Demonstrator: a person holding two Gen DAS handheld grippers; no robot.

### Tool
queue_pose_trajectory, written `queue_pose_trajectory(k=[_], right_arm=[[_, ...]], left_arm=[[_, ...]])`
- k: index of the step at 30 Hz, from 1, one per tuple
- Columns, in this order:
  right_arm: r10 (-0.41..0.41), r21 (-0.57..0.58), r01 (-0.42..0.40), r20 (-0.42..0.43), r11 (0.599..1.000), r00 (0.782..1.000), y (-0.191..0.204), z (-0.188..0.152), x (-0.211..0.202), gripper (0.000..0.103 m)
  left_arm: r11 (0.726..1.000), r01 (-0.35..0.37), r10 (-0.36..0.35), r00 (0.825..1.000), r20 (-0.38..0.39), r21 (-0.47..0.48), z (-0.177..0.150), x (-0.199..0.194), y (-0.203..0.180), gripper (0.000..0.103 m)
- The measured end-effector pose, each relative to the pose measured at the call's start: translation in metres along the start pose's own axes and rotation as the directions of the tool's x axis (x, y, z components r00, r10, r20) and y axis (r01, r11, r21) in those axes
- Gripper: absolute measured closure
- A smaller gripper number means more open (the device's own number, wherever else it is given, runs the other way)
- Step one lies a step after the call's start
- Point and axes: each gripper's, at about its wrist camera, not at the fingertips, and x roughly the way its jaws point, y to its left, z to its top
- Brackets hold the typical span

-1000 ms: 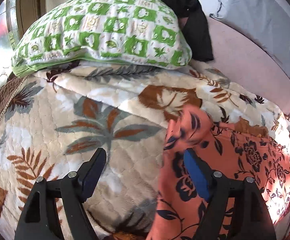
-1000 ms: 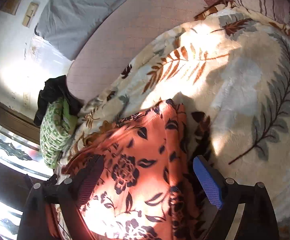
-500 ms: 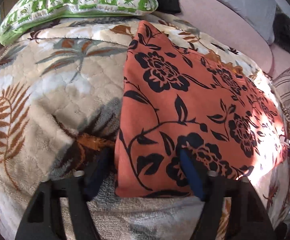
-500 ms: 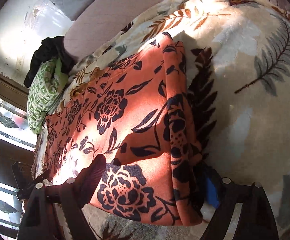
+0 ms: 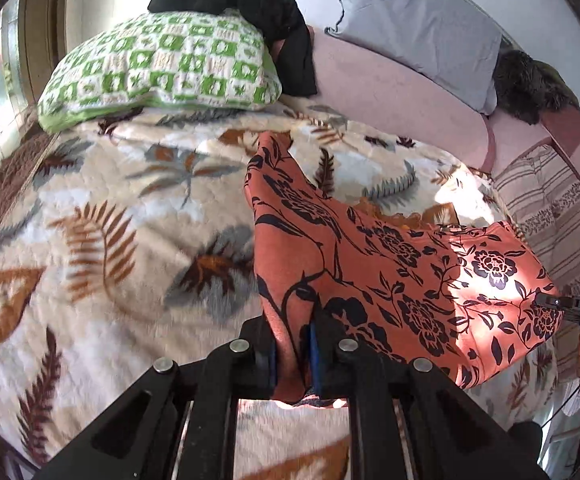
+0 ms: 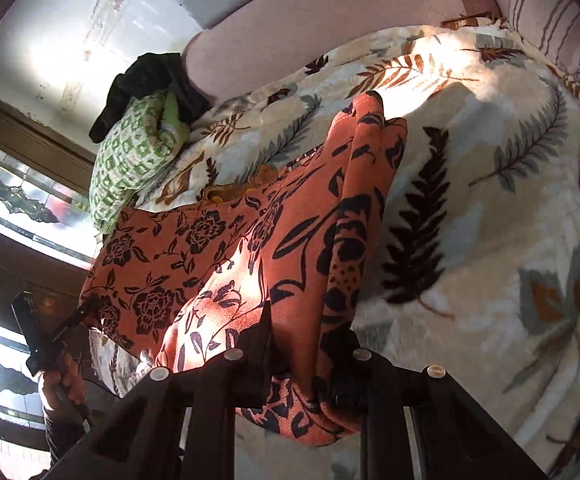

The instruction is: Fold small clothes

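Your leaf-print blanket [image 5: 101, 240] covers the whole bed, with the green checked pillow [image 5: 161, 64] at its far end. On it lies the orange floral garment [image 5: 410, 272], near edge lifted and sagging between your hands. It looks light, soft and floppy, so keep it taut and hold it by the corners. Your left gripper [image 5: 293, 354] has just been closing and now pinches one near corner; your right gripper [image 6: 302, 360] has likewise closed onto the other, cloth bunched between its jaws
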Motion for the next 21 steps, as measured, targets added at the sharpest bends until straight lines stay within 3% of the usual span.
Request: queue_pose_trajectory(k=[3,4,5,6,7,9,11,13,16,21], right_arm=[[0.015,0.002,-0.015,-0.094,1.0,0.995,-0.014,-0.065,0.006,0.076],[-0.005,-0.009,0.003,-0.137,1.0,0.991,-0.022,-0.087,0.018,0.07],[-0.021,-0.014,0.019,-0.187,1.0,0.982,-0.034,-0.105,0.034,0.05],[-0.061,-0.001,0.062,-0.222,0.998,0.973,-0.047,-0.119,0.047,0.037],[-0.06,0.02,0.065,-0.202,0.998,0.978,-0.056,-0.126,0.05,0.036],[-0.009,0.086,0.018,-0.096,0.996,0.995,-0.062,-0.123,0.031,0.036],[-0.011,0.115,0.009,0.015,0.993,1.0,-0.062,-0.11,0.008,0.035],[-0.036,0.116,0.026,0.084,0.993,0.996,-0.058,-0.091,-0.006,0.035],[-0.045,0.099,0.034,0.112,0.994,0.993,-0.054,-0.063,-0.001,0.035],[-0.24,0.017,0.24,0.09,0.971,0.967,-0.057,-0.017,0.037,0.038]], left_arm=[[0.999,0.016,-0.019,0.994,-0.11,-0.033,-0.066,0.024,0.025,0.083],[0.999,-0.013,0.005,0.985,-0.17,-0.046,-0.083,0.043,0.035,0.082],[0.997,-0.063,0.052,0.977,-0.205,-0.047,-0.096,0.057,0.044,0.078],[0.998,-0.022,0.012,0.986,-0.164,-0.061,-0.1,0.058,0.051,0.075],[0.997,-0.006,-0.005,0.991,-0.135,-0.074,-0.097,0.053,0.054,0.074],[0.996,-0.03,0.021,0.993,-0.114,-0.082,-0.084,0.041,0.052,0.071],[0.998,-0.054,0.053,0.998,-0.022,-0.035,-0.068,0.022,0.043,0.069],[0.998,-0.064,0.063,0.997,0.04,0.006,-0.056,0.009,0.031,0.057],[0.998,0.003,-0.008,0.996,0.086,0.056,-0.046,0.008,0.012,0.053],[0.987,-0.01,-0.002,0.997,0.076,0.158,-0.046,0.042,-0.022,0.052]])
